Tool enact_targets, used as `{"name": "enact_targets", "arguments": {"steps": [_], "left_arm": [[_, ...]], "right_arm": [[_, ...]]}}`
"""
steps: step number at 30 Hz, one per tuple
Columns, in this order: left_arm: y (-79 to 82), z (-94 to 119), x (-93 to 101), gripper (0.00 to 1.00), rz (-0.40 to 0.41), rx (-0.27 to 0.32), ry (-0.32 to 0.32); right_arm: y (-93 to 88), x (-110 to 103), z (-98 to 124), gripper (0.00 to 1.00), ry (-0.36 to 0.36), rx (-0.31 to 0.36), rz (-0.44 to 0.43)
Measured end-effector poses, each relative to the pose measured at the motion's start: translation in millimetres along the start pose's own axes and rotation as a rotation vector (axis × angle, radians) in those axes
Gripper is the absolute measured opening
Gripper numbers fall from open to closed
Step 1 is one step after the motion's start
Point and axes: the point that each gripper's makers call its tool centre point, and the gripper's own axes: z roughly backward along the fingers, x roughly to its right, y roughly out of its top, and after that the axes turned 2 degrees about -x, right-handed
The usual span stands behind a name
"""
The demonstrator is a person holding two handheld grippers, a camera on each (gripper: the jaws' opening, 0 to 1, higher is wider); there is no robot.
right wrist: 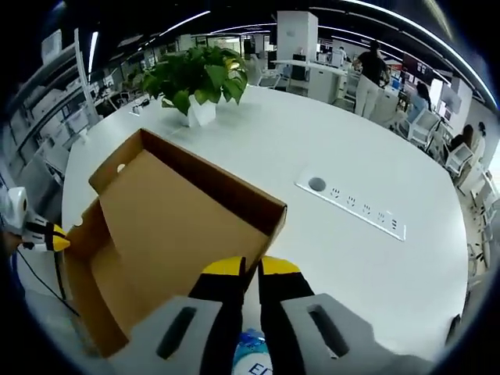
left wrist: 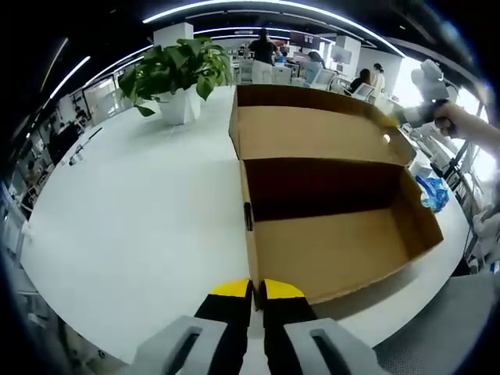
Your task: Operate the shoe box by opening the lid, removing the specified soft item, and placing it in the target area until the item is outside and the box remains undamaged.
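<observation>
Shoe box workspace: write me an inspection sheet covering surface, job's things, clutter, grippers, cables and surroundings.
Surface: white table, with a socket strip set into it.
Job's things: shoe box with its lid folded back; nothing seen inside. A blue item lies on the table beside the box; what it is cannot be told.
Clutter: potted plant beyond the box.
Grippers: left hand-held gripper at the box's near wall, jaws together; right hand-held gripper over the box's edge, jaws together, nothing between the tips.
Cables: thin dark cable below the left hand-held gripper.
Surroundings: open office with people standing and seated.
</observation>
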Motion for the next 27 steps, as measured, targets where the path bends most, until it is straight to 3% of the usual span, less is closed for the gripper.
{"name": "enact_targets", "arguments": {"steps": [13,27], "left_arm": [[-2.0,2.9,2.6,0.04,0.003,0.019,-0.013],[-4.8,6.5,4.2,0.05,0.016,0.044,-0.033]], "right_arm": [[8.7,-11.4,28.8,0.02,0.024,0.073,0.018],[5.3,-32.7,60.3,0.01,0.043,0.150,0.029]]}}
